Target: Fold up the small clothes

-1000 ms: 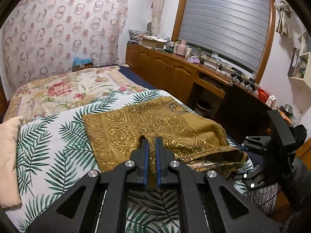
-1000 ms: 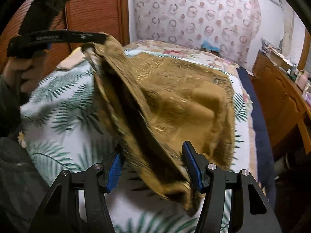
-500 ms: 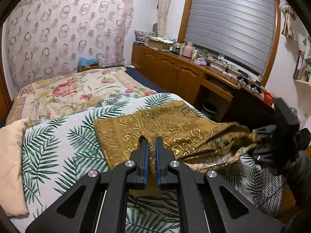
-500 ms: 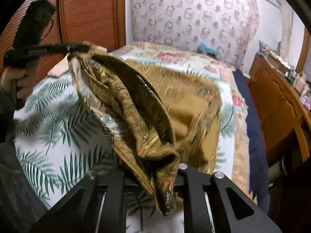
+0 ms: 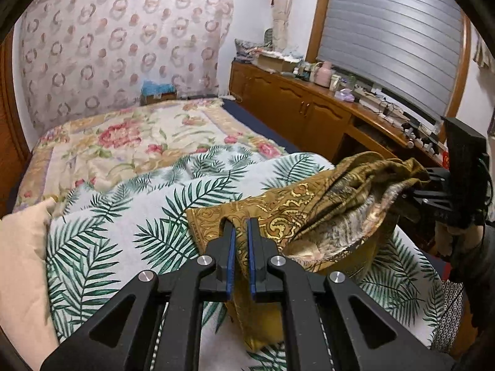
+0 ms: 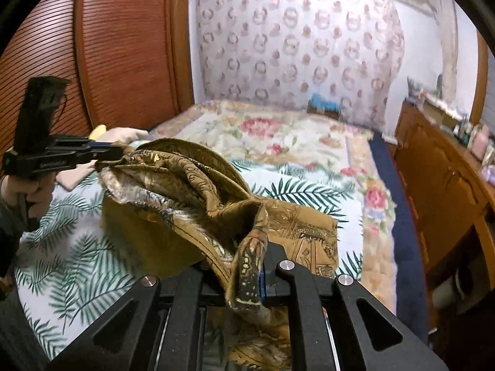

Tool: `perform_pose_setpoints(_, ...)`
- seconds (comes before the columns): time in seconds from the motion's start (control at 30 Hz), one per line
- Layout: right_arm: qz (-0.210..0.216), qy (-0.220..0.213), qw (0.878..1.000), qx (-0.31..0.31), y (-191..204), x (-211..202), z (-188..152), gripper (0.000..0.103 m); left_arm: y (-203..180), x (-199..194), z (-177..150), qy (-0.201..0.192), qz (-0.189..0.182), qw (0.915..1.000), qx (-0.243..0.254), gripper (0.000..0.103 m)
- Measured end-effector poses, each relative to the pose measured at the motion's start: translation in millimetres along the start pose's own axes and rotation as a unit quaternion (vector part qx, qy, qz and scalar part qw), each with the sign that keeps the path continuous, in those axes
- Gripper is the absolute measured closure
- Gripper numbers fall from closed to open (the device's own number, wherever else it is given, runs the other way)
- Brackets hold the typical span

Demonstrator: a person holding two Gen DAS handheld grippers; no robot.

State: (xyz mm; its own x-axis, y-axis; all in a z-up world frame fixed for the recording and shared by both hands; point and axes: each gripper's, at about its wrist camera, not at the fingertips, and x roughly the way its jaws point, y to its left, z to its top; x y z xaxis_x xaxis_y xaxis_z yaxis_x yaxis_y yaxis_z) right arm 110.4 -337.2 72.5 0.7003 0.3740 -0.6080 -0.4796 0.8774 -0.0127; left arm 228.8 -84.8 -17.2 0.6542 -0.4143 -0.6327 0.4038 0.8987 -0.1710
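A home bedroom. Bed (image 5: 130, 142) across the middle of the frame, spread with a rose-patterned quilt (image 6: 278, 136) and a palm-leaf blanket (image 5: 161, 213); cream pillow (image 5: 21, 262) at lower left. Ring-patterned curtain (image 5: 123, 40) upper left, cluttered wooden sideboard (image 5: 309, 105) and shuttered window (image 5: 389, 21) at right, slatted wardrobe door (image 6: 123, 46) at left.

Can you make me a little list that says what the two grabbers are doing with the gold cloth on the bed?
cloth: brown-gold patterned cloth, part lifted and bunched, part lying on the leaf-print sheet
left gripper: left gripper shut on one edge of the cloth
right gripper: right gripper shut on another edge
between them: the cloth hangs in loose folds
also on bed: flower blanket, cream pillow
fold: not yet flat or tidy
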Motion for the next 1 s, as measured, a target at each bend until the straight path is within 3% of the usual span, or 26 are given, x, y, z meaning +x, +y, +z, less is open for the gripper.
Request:
perform_pose_setpoints(0.1,0.008,0.025,1.000,0.014,-11.5,25.2,5.4,0.093,7.7,12.5,-0.4,0.015,-0.002,0.9998,-0.013,0.095)
perform_pose_setpoints(0.2,0.007,0.044,0.999,0.019,-17.5,39.5,13.3,0.093,16.3,18.1,-0.3,0.025,-0.005,0.9995,-0.021,0.078)
perform_pose_setpoints(0.23,0.006,0.048,0.999,0.021,-18.5,42.3,17.2,0.089,18.4,16.8,0.1,0.022,0.001,0.9995,-0.021,0.065)
perform_pose_setpoints(0.27,0.007,0.053,0.998,0.018,-20.3,43.1,19.3,0.086,20.2,14.6,1.1,0.018,0.004,0.9996,-0.020,0.058)
perform_pose_setpoints(0.3,0.001,0.055,0.998,0.019,-21.2,43.6,21.2,0.079,23.1,12.8,1.8,0.017,0.004,0.9996,-0.021,0.057)
perform_pose_setpoints(0.43,-0.043,0.059,0.997,0.031,-27.5,48.1,30.2,0.050,31.7,12.9,0.5,0.020,-0.008,0.9993,-0.029,0.032)
perform_pose_setpoints(0.47,-0.059,0.056,0.996,0.034,-28.0,45.3,31.4,0.044,32.3,14.6,-0.2,0.023,-0.010,0.9993,-0.029,0.031)
perform_pose_setpoints(0.53,-0.081,0.044,0.995,0.047,-30.5,37.5,32.4,0.040,34.0,22.1,-1.7,0.035,-0.009,0.9990,-0.025,0.031)
perform_pose_setpoints(0.7,-0.103,0.046,0.991,0.074,-37.6,24.3,22.1,0.029,40.4,47.7,0.0,0.065,-0.004,0.9976,-0.022,0.031)
perform_pose_setpoints(1.0,-0.045,0.083,0.989,0.116,-56.9,52.3,6.9,0.028,55.1,88.9,3.6,0.101,-0.009,0.9944,-0.029,0.031)
